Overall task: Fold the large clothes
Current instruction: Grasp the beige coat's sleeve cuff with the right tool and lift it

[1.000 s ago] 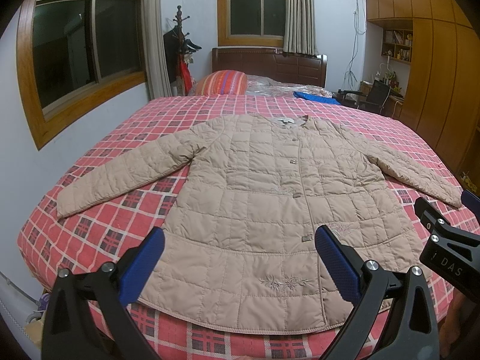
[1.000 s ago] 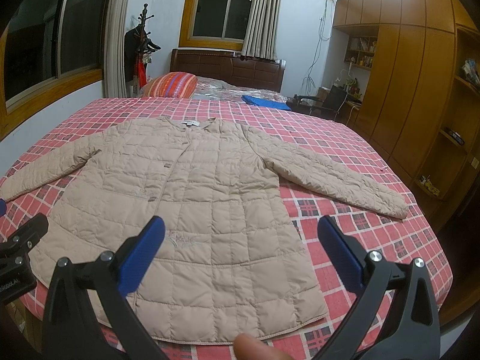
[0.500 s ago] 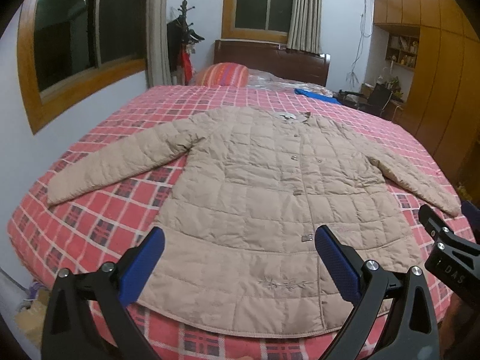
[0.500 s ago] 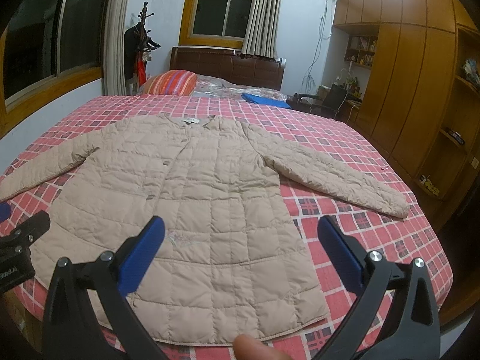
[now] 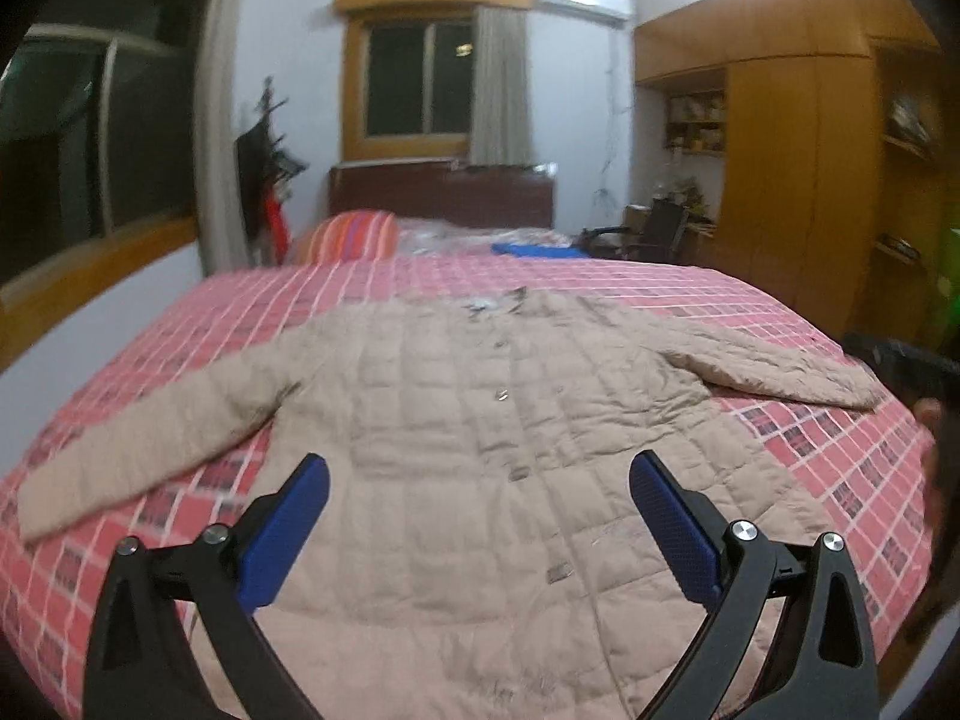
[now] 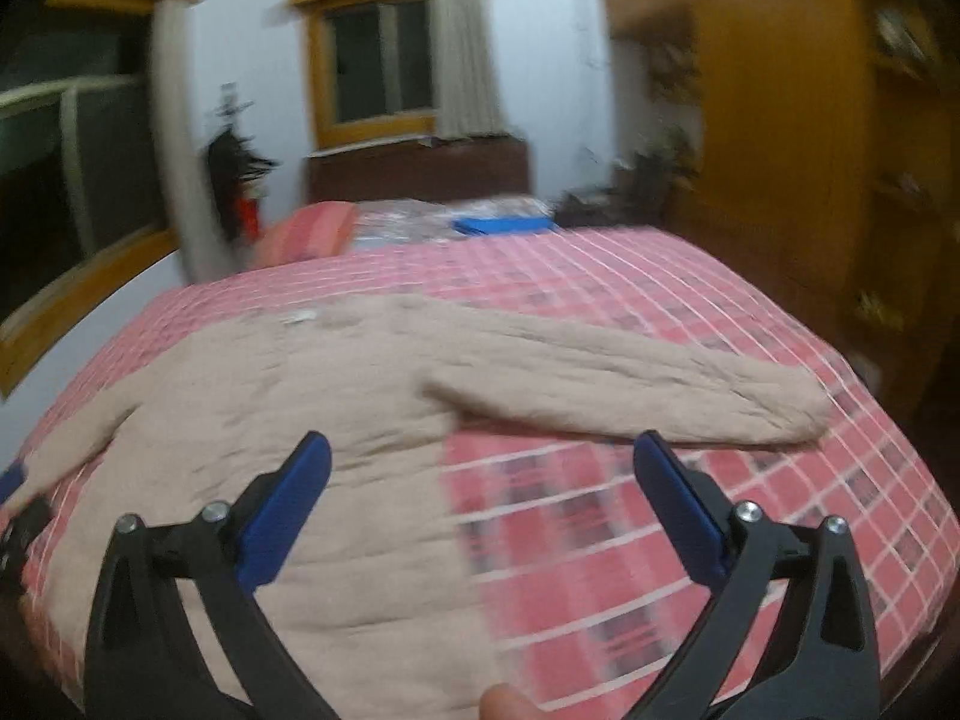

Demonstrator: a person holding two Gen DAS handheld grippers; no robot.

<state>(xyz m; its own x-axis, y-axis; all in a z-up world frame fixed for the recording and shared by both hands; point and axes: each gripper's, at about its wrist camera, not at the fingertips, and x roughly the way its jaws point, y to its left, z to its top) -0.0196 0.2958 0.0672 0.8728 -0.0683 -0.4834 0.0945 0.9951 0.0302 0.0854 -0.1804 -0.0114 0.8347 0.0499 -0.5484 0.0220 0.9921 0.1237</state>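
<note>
With both my left gripper (image 5: 479, 492) and right gripper (image 6: 480, 474) spread wide and empty above the beige quilted coat (image 5: 480, 450) lying flat on the red checked bed (image 6: 630, 540) ahead, I should pinch each sleeve near its cuff and fold inward evenly.

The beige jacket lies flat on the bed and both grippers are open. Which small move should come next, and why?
Probably bring the right gripper forward to the right sleeve and close on it near the cuff. The jacket lies spread open on the bedspread with both sleeves out sideways, nothing is folded yet, and that sleeve lies just ahead of the right gripper. The left gripper hangs over the jacket body.
</note>
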